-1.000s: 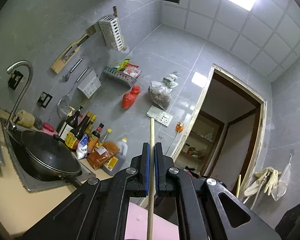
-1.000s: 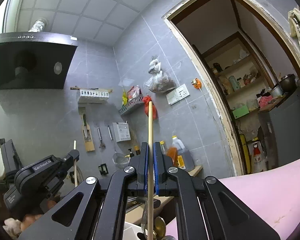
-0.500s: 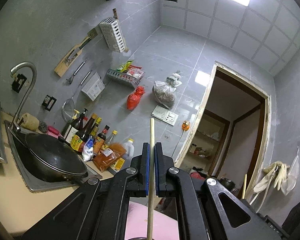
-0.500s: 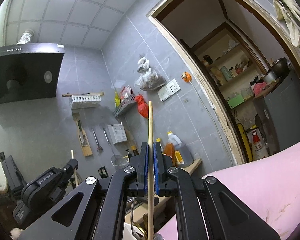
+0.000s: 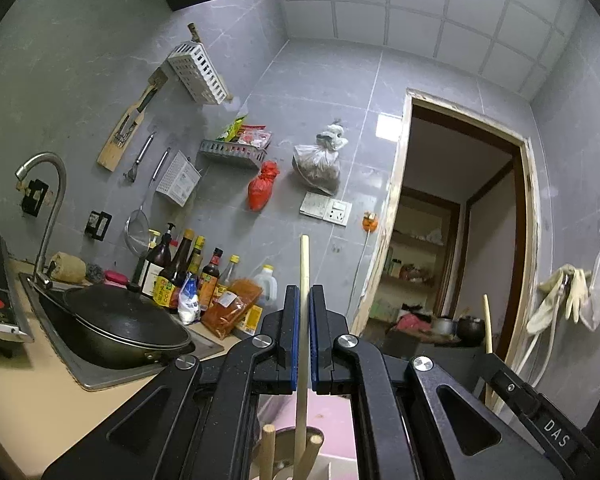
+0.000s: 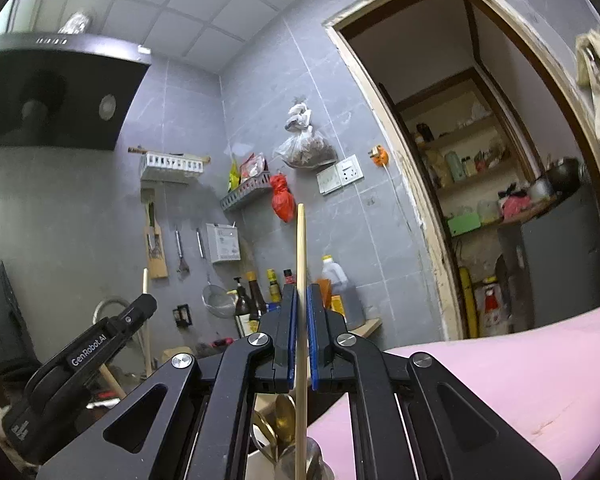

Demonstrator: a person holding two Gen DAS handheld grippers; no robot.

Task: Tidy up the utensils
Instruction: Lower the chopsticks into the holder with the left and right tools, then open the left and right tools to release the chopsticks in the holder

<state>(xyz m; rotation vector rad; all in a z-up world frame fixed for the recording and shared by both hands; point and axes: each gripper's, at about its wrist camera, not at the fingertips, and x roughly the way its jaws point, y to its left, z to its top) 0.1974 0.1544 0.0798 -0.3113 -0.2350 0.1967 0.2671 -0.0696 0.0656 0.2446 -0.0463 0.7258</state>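
Left gripper (image 5: 304, 296) clenched on a pale wooden chopstick (image 5: 303, 344), blue pads pressing both sides, stick upright and poking above the fingertips. Below the jaws, two more wooden handle ends (image 5: 269, 446) stand up beside the stick's lower part, probably in a holder, rim barely visible. Right gripper (image 6: 301, 294) grips its own chopstick (image 6: 300, 320) the same way, upright; its lower end runs down among gold spoon bowls (image 6: 282, 424) at the frame bottom. Pink surface (image 6: 480, 380) sits just right of the spoons.

Landmark: the sink (image 5: 100, 376). A black wok (image 5: 120, 326) rests in it, faucet (image 5: 46, 200) rising at its left end. Just right of the sink, a cluster of sauce bottles (image 5: 184, 268), an orange-red packet (image 5: 230, 306) and a yellow-capped jug (image 5: 266, 286) on the counter. On the wall above the sink: hanging strainer (image 5: 138, 232), white rack (image 5: 198, 72), grey shelf (image 5: 232, 154) with packets, red bag (image 5: 262, 186), clear bag (image 5: 320, 164). Well to the right of the sink, a doorway (image 5: 460, 216) opens onto shelves. In the right wrist view the left gripper (image 6: 143, 304) shows at lower left, its stick (image 6: 145, 280) sticking up.
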